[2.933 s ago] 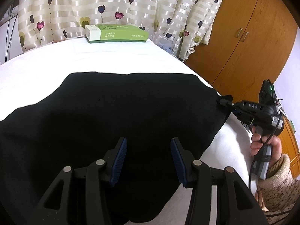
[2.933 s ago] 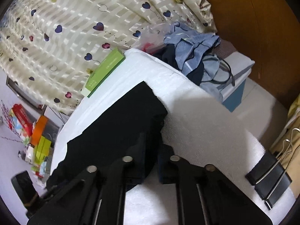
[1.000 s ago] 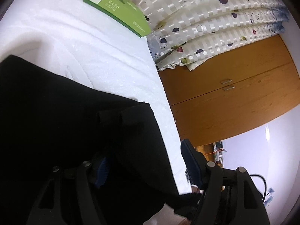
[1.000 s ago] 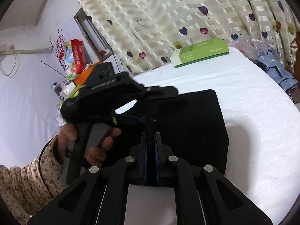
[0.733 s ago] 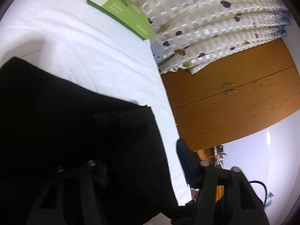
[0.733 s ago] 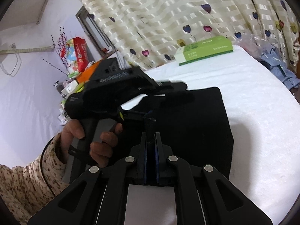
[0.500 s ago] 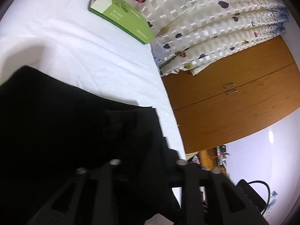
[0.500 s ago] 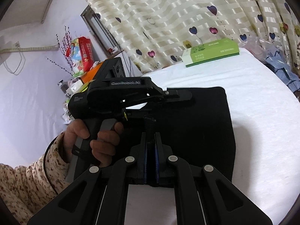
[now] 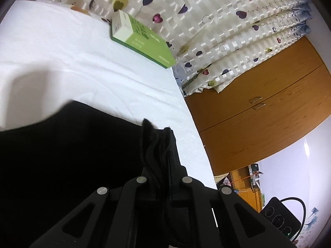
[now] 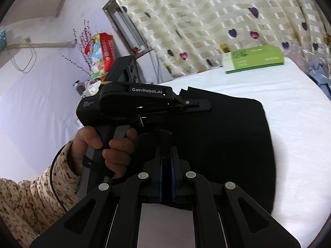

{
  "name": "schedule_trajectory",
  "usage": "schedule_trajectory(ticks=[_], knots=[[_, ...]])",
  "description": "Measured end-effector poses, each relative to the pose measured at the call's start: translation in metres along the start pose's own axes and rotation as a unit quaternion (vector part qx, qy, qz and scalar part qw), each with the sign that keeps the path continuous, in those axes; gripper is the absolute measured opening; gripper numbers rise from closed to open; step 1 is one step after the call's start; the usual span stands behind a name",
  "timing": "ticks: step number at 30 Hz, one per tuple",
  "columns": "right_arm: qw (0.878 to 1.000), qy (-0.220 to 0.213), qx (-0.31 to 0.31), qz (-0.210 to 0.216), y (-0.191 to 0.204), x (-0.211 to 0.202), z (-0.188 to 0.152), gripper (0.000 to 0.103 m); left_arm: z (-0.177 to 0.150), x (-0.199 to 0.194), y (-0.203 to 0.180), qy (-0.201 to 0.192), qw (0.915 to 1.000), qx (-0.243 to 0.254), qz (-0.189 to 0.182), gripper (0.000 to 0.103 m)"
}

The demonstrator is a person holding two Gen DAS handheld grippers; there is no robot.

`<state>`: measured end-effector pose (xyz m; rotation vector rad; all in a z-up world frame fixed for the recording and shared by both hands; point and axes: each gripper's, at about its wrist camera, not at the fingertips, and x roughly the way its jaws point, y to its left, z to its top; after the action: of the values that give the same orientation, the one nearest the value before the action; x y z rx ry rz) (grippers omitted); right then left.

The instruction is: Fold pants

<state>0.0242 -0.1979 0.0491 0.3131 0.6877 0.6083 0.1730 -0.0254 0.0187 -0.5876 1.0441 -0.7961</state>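
One black pants [image 10: 223, 144], spread on my white bed [image 10: 300, 107]. My two tools: left tool [image 9: 163, 157] clamped on bunched layers, seemingly several; right tool [image 10: 165, 155] pinching an edge. One green box [image 9: 140, 41].

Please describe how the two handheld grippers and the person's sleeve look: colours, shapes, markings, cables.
Both grippers are matte black with silver rivets. The right gripper has blue finger pads. The left gripper has a pistol handle with a grey trigger, white "GenRobot.AI" lettering and a black cable. The sleeve is cream knit with small brown flecks.
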Motion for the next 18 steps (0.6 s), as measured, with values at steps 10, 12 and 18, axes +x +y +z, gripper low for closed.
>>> schedule_trajectory(ticks=[10,12,18], knots=[[0.998,0.026,-0.018,0.045,0.033,0.036,-0.004,0.006,-0.003,-0.049,0.029,-0.040,0.9991,0.000,0.013,0.006],[0.998,0.034,-0.017,0.053,0.037,0.044,-0.006,0.006,-0.005,-0.054,0.037,-0.043,0.9989,-0.002,0.017,0.006],[0.996,0.057,-0.023,0.060,0.050,0.064,-0.012,0.006,-0.011,-0.064,0.059,-0.052,0.9982,-0.019,0.024,0.006]])
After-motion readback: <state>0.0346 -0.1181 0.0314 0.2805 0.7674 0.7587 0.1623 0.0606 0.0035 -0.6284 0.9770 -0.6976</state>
